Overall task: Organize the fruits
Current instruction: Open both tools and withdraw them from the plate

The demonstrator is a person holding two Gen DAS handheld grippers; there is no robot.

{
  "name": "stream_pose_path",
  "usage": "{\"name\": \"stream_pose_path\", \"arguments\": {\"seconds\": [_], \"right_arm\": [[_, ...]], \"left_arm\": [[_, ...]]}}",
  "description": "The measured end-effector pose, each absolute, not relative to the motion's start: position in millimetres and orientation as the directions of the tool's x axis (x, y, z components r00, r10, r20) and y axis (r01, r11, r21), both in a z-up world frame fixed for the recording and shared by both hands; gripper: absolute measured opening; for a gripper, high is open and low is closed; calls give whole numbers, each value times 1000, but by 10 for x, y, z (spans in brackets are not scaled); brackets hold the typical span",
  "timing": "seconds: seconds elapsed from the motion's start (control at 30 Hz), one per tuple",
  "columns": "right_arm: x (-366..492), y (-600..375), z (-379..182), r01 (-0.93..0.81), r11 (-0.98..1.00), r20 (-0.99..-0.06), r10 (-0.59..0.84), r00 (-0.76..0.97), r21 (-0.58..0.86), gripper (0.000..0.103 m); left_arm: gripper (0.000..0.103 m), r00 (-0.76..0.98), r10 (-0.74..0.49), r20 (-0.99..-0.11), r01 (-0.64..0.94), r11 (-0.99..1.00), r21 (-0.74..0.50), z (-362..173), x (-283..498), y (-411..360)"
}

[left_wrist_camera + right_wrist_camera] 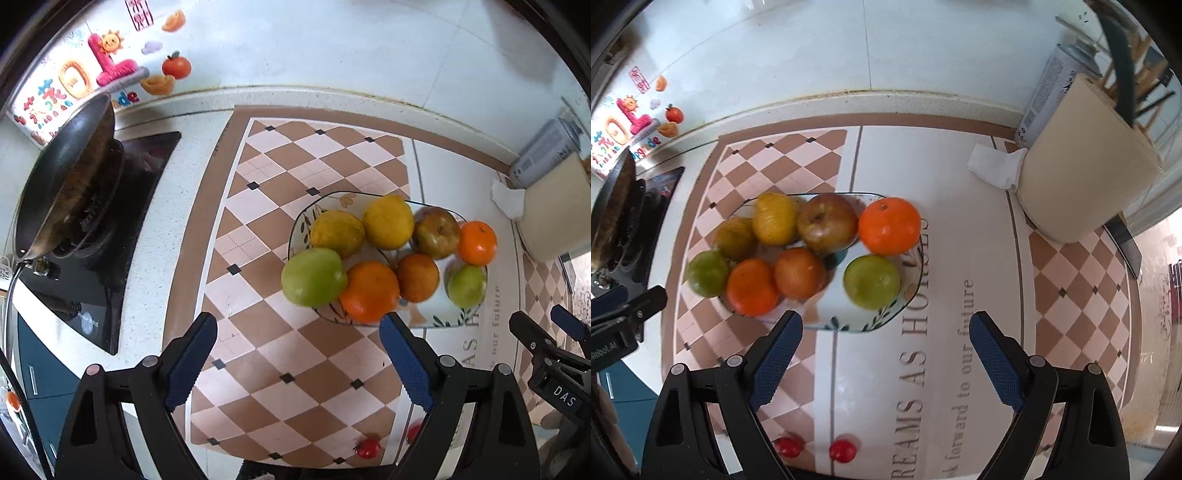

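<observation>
A glass plate with leaf print (436,319) (875,321) sits on the checkered mat and holds several fruits: two yellow lemons (388,221) (774,218), a brownish apple (436,232) (826,222), oranges (370,291) (889,226) and two green fruits (314,277) (871,282). Two small red tomatoes (843,450) (368,447) lie on the mat near its front edge. My left gripper (299,354) is open and empty, just in front of the plate's left side. My right gripper (886,350) is open and empty, just in front of the plate's right side.
A black pan (62,184) sits on the stove (96,280) at the left. A beige cylindrical container (1086,162), a white cloth (993,166) and a spray can (1049,92) stand at the back right. The tiled wall rises behind the counter.
</observation>
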State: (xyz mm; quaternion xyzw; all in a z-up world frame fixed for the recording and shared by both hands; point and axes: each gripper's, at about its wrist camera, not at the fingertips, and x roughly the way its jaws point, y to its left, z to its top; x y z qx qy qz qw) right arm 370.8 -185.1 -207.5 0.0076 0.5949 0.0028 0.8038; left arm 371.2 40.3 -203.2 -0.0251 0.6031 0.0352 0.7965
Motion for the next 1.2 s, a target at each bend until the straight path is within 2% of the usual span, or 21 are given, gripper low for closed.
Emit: {"name": "stream_pose_path", "arguments": {"seconds": [0.87,1.2], "right_arm": [[2330,-1767,-899,28,996,-864,59,501,84,94],[2033,-1785,-607,39,993,-822,72,566,114,94]], "left_arm": [[90,532,-7,-847,33,999,12,-960,2434,213],[90,594,-14,-804,51,999,20,-745,2171,202]]}}
